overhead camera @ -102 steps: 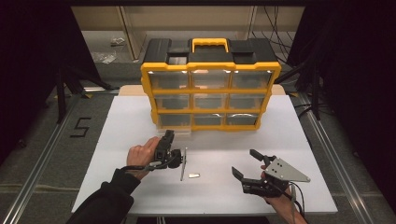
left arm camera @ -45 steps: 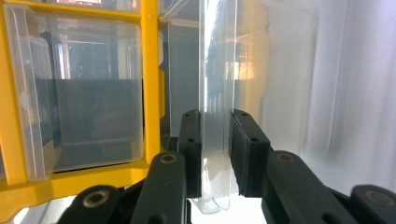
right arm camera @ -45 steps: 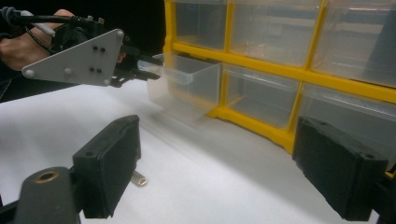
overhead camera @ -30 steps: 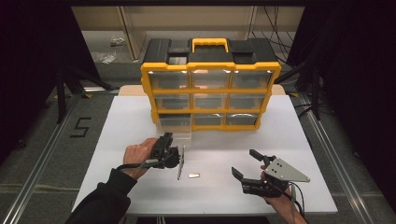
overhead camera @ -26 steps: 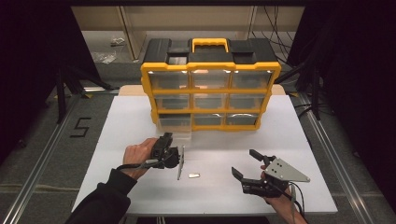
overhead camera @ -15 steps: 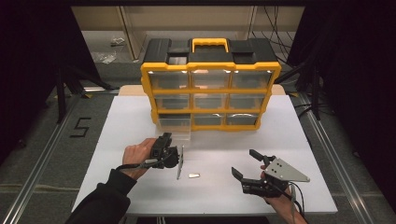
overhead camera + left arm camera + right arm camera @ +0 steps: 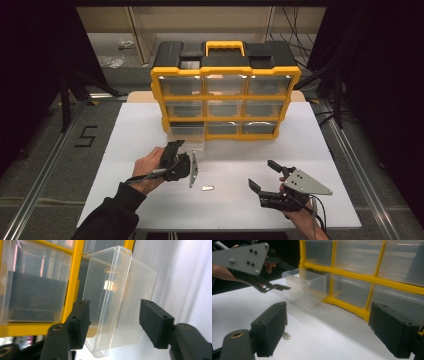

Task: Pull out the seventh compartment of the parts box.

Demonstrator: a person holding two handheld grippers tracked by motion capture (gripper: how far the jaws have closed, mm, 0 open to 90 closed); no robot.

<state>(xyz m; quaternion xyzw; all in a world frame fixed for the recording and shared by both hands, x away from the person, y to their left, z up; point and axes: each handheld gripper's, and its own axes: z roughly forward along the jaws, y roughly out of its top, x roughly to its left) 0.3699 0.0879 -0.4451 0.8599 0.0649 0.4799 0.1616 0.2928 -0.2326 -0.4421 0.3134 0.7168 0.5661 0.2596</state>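
Bottom-left clear drawer of the yellow organizer sits pulled partway out of its slot, front lip hanging over the white table, prob so a small part can go in or come out. Rest of the drawers are pushed in flush. A small metal piece lies flat on the table between the two hands, near the front edge & well apart from the drawer; looks like the thing meant for it, tho that's a guess. Left gripper is turned on its side, aimed at the drawer front, jaws spread wide w/ nothing between the pads; the drawer rim shows in the gap but farther off, no contact I can see. In the high view it hovers just in front of the drawer, grey plate edge-on beside it. Right gripper waits low over the table's near right, jaws also wide apart & empty, pointing at the organizer w/ the metal piece just past its left jaw.
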